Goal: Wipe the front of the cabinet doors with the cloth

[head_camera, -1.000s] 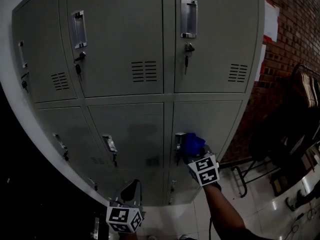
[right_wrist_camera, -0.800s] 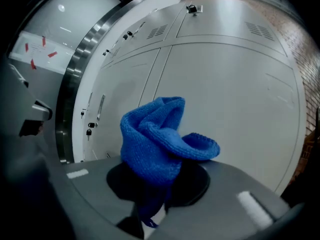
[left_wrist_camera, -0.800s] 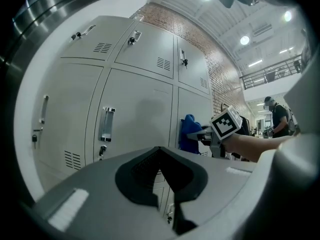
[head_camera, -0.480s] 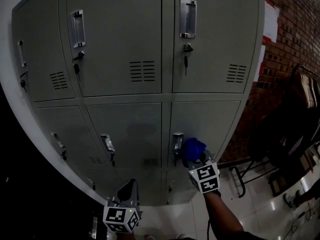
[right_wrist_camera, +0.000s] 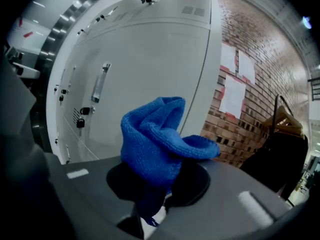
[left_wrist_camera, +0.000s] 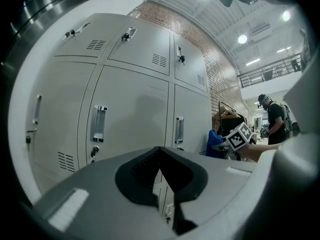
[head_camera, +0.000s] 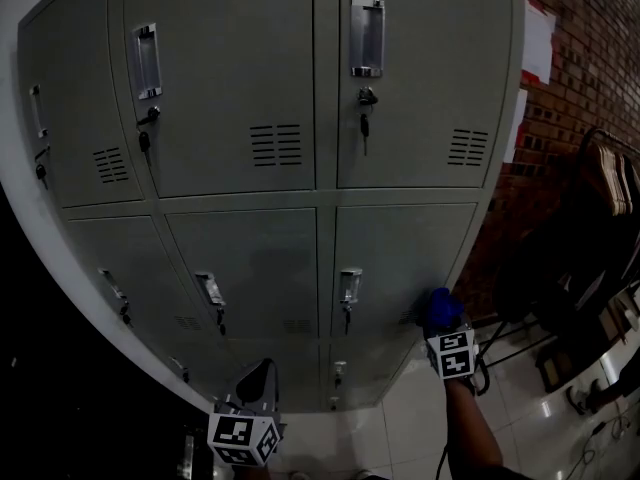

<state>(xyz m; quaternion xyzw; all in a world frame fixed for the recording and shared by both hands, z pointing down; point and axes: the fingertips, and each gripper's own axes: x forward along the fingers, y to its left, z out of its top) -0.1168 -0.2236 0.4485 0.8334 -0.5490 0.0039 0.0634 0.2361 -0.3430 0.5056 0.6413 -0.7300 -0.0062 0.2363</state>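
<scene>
We face the tall grey metal locker cabinet [head_camera: 250, 88], all doors closed, with the red brick wall [head_camera: 565, 118] just past its right edge. Our right gripper [right_wrist_camera: 150, 204] is clamped on the bunched blue knitted cloth [right_wrist_camera: 155, 139] by the middle-row right door's right edge. Our left gripper [left_wrist_camera: 162, 184] hangs low, jaws together, empty.

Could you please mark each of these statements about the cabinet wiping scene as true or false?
1. The right gripper is shut on a blue cloth. True.
2. The left gripper grips a second cloth. False: its jaws are together with nothing between them, and it hangs low, off the doors.
3. The blue cloth is up at a top-row door handle. False: it is by the lower right corner of the middle-row right door.
4. A brick wall stands to the right of the cabinet. True.
</scene>
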